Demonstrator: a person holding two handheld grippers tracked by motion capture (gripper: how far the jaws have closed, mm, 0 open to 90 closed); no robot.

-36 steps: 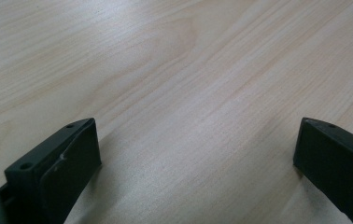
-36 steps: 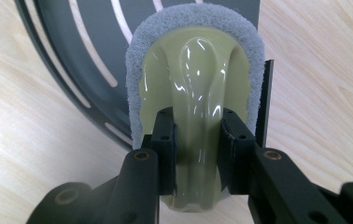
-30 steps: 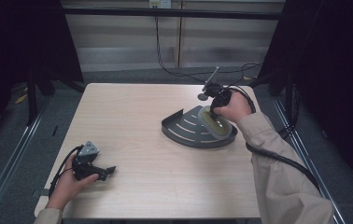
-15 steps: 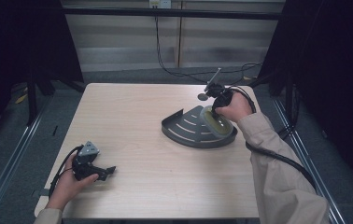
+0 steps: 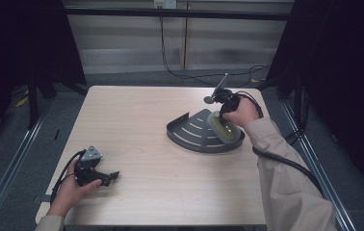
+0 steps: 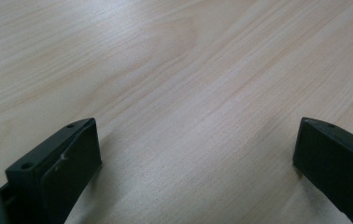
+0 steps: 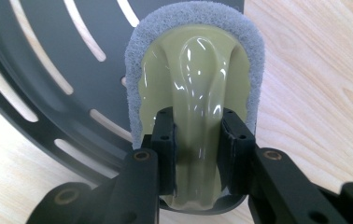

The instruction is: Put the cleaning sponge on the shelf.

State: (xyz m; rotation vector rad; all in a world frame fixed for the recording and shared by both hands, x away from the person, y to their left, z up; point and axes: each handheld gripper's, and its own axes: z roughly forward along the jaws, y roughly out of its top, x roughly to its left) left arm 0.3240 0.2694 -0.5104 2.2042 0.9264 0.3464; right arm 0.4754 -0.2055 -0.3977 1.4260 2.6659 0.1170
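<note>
Here the right gripper (image 7: 197,140) has its two black jaws pressed against the raised ridge on the back of a scrubber (image 7: 194,88), a pale yellow-green glossy holder with a grey fuzzy pad round its edge. The scrubber sits in a dark slotted tray (image 5: 189,132), at the tray's right-hand end, over toward the right side of the wooden table (image 5: 136,110). In the high view the right hand (image 5: 240,111) is over that end of the tray, and the scrubber (image 5: 224,127) lies just under it.

The holder looks smooth and a bit slick, probably soft rubbery plastic that gives under pressure, while the pad looks light and squashy. The whole thing should weigh very little. The centre ridge is the sensible place to grip, since the pad edge would just fold. A light pinch may slide off the shiny surface, so a firm one seems wise.

The left gripper (image 5: 93,169) rests low on the table's near left corner, well apart from the tray, with its jaws spread wide over bare wood and nothing between them
</note>
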